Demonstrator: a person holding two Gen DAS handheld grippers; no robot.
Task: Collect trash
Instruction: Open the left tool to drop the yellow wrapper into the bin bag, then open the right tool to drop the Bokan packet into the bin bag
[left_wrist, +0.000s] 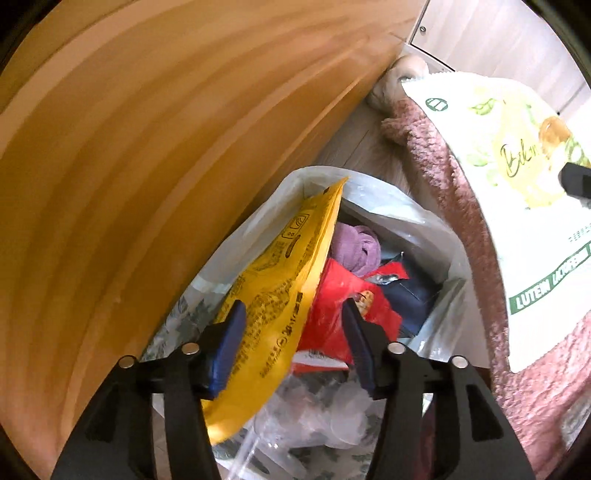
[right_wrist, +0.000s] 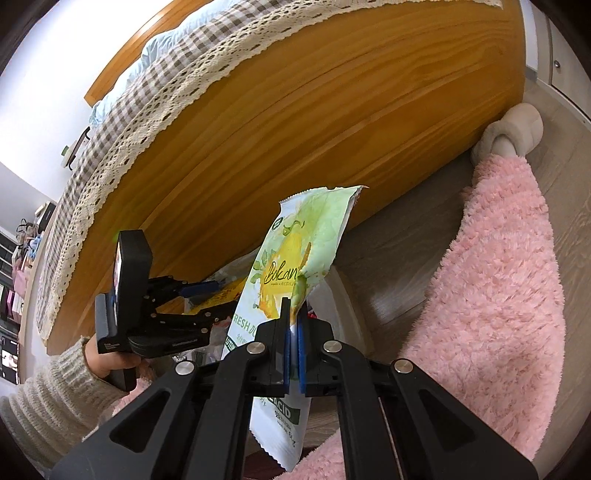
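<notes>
From the left wrist view, the left claw (left_wrist: 293, 328) stood with its blue ribbed pads apart over a thin, translucent white bin liner (left_wrist: 417, 218), wrinkled and slack at its mouth. A glossy yellow pouch (left_wrist: 280, 291), flat and printed with dark text, leaned tilted between the pads with its upper corner against the liner's far rim; it lay against the left-hand pad, while the other pad stood clear of it. Inside the liner lay a crumpled red wrapper (left_wrist: 332, 306), a balled mauve cloth (left_wrist: 356, 247), a dark blue packet (left_wrist: 413, 288) and clear, crinkled plastic (left_wrist: 332, 417). A smooth, honey-coloured wooden bed frame (left_wrist: 147, 166) with long straight grain filled the left side. At right, a pale green and white sachet (left_wrist: 517, 155) with a serrated top edge hung over a fluffy pink garment (left_wrist: 480, 258).

From the right wrist view, the right claw (right_wrist: 293, 332) was clamped together on that sachet (right_wrist: 295, 258), a flat foil packet with zigzag-cut ends, held upright above the wood-grain floor (right_wrist: 388, 258). The left claw (right_wrist: 218, 295), held in a hand (right_wrist: 107, 362) with a ribbed cream knit sleeve (right_wrist: 48, 398), reached down beside the bed frame (right_wrist: 314, 129). A gingham bedspread (right_wrist: 155, 81) with a crocheted lace edge draped over the frame. The plush pink garment (right_wrist: 498, 295) ran to a soft cream slipper (right_wrist: 513, 133) against the frame.
</notes>
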